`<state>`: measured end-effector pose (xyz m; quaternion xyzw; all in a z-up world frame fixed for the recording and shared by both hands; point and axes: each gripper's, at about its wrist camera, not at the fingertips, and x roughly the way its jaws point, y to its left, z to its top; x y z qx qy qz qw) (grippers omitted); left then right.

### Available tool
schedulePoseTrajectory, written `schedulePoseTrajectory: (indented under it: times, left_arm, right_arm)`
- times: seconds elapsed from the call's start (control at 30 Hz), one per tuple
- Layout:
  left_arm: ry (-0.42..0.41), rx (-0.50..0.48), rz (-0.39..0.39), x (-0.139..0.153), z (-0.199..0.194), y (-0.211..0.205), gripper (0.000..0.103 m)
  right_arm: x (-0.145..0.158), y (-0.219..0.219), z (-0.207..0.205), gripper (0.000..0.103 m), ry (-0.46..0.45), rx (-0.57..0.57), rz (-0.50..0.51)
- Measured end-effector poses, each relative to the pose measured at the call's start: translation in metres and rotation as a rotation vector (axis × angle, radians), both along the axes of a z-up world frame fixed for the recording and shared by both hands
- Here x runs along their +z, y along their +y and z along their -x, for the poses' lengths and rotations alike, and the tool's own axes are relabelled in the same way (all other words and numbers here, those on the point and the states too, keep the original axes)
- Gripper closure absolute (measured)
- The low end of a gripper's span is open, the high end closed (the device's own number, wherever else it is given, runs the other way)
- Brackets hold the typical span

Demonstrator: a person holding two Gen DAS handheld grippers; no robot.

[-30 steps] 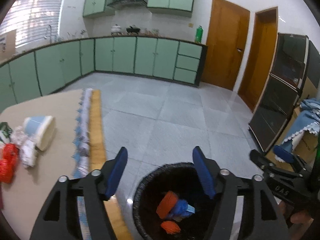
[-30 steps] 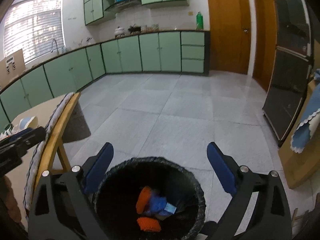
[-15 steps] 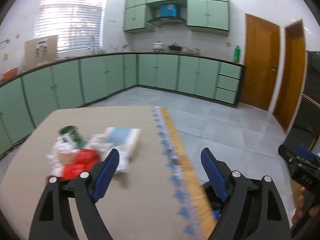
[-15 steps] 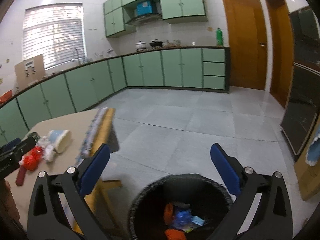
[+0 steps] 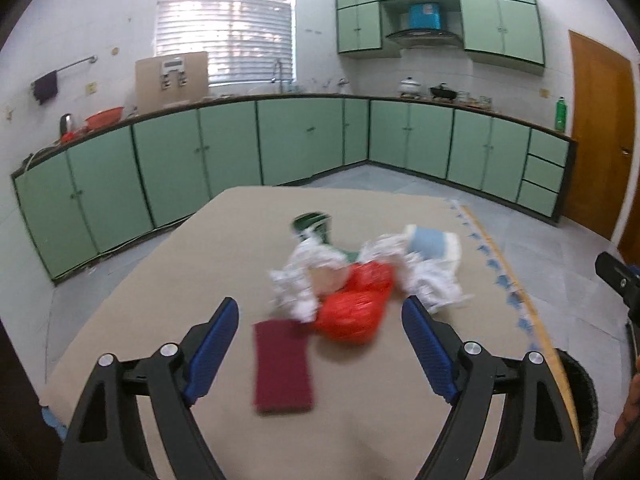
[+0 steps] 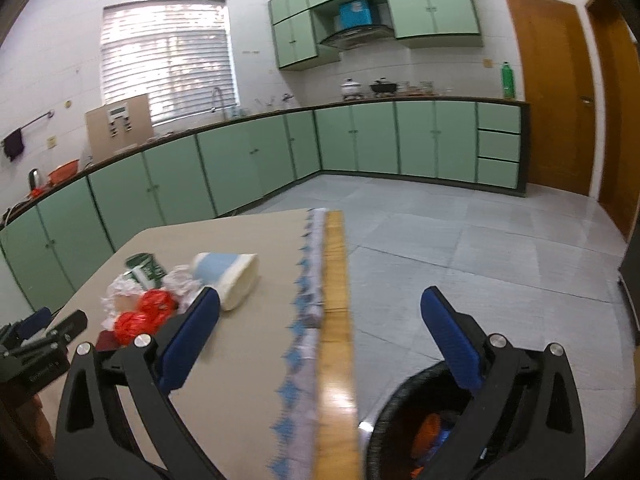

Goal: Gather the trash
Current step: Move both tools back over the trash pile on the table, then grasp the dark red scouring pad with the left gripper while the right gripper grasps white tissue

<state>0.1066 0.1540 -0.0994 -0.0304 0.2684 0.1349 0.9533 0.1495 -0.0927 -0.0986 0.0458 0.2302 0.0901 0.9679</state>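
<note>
Spread wide and empty above the surface (image 5: 168, 264): left gripper (image 5: 320, 344). Just ahead between the jaws, one maroon cloth (image 5: 282, 364), flat. Beyond it, two red bags (image 5: 356, 304), crumpled white paper (image 5: 304, 276), one blue-and-white cup (image 5: 432, 242) on its side, one green can (image 5: 314, 226) farthest. Right gripper (image 6: 320, 340) likewise wide, gripping nothing, straddling the surface edge; black bin (image 6: 404, 432) below the right-hand jaw.

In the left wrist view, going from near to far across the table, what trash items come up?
Dark red cloth → red plastic bag → crumpled white paper → green can farthest.
</note>
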Motion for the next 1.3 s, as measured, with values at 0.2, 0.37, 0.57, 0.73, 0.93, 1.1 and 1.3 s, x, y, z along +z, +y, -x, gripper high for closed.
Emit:
schedulePoseTrajectory:
  times: [0.2,0.37,0.57,0.73,0.93,1.1,1.3]
  left_arm:
    - [0.037,0.032,0.023,-0.018,-0.003,0.024,0.021]
    - [0.066,0.047,0.050,-0.036,-0.010,0.034,0.021]
    - [0.110,0.047,0.087,-0.055,-0.019,0.037,0.023]
    - [0.143,0.043,0.107,-0.064,-0.024,0.040,0.028]
    - [0.187,0.037,0.106,-0.070,-0.030,0.037,0.049]
    - [0.182,0.040,0.104,-0.069,-0.028,0.035,0.060]
    - [0.143,0.081,0.111,-0.058,-0.017,0.044,0.060]
  right_arm:
    - [-0.005,0.044,-0.010,0.005,0.006,0.062,0.021]
    - [-0.008,0.067,-0.016,0.005,0.004,0.086,0.038]
    - [-0.015,0.081,-0.021,0.005,0.016,0.103,0.064]
    - [-0.017,0.081,-0.026,0.005,0.029,0.100,0.067]
    - [-0.019,0.082,-0.029,0.005,0.035,0.106,0.065]
    - [-0.019,0.087,-0.029,0.005,0.035,0.125,0.075]
    - [-0.022,0.092,-0.029,0.005,0.045,0.139,0.083]
